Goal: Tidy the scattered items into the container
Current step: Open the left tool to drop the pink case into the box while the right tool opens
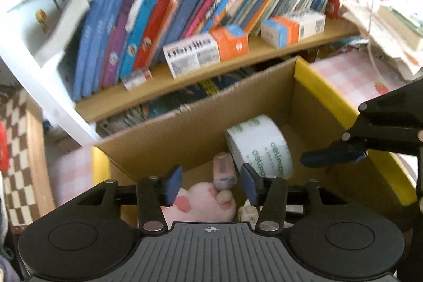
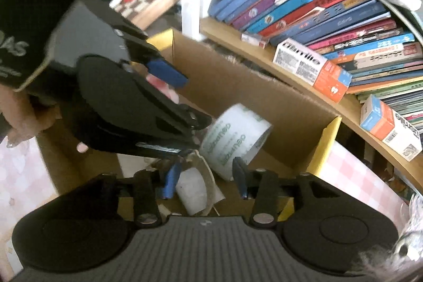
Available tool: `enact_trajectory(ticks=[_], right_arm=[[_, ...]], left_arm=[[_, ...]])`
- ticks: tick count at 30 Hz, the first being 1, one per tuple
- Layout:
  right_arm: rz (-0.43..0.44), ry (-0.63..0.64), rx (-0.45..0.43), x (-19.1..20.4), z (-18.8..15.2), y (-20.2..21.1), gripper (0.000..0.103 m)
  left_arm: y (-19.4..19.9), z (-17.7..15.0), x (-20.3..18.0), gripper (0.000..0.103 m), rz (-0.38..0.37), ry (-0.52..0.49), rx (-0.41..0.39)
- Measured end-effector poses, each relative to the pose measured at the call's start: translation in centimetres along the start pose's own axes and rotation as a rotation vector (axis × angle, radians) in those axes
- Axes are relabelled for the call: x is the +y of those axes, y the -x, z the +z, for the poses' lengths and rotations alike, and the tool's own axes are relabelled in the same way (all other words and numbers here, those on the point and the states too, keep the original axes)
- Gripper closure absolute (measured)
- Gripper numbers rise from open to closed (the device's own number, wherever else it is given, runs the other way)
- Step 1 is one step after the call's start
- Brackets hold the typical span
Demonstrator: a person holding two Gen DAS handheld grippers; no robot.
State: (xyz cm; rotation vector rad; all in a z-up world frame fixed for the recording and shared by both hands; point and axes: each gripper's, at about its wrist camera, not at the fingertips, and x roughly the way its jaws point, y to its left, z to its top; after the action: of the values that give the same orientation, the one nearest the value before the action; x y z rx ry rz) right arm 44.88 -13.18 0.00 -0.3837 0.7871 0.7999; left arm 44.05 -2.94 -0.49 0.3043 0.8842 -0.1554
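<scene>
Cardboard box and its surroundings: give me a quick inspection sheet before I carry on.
Surface: pink checked cloth under the cardboard box.
Job's things: tape roll tilted inside the box, with a pink plush toy and a small pink cylinder.
Clutter: white paper roll in the box.
Grippers: left gripper and right gripper both open above the box, empty.
Cables: nothing seen.
Surroundings: bookshelf of leaning books behind; orange-and-white cartons on it.

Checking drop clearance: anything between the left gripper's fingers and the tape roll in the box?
Left wrist view: left gripper jaws stand open, nothing gripped. Between its fingers and the tape roll lies a small pink cylinder, with a pink plush nearer the camera.
</scene>
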Motion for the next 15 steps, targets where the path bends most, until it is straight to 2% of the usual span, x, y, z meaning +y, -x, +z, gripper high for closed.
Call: enact_trajectory(ticks=[3, 9, 15], right_arm=[[0.008, -0.029, -0.046, -0.3, 0.0, 1.6, 0.054], [-0.001, -0.08, -0.133, -0.1, -0.1, 4.9, 0.054], [-0.002, -0.076, -0.217, 1.3, -0.3, 8.2, 0.05]], left_arm=[[2.4, -0.2, 0.1, 0.051, 0.006, -0.007, -0.06], [7.4, -1.1, 0.2, 0.05, 0.015, 0.004, -0.172], [12.3, -3.3, 0.3, 0.044, 0.032, 0.058, -0.281]])
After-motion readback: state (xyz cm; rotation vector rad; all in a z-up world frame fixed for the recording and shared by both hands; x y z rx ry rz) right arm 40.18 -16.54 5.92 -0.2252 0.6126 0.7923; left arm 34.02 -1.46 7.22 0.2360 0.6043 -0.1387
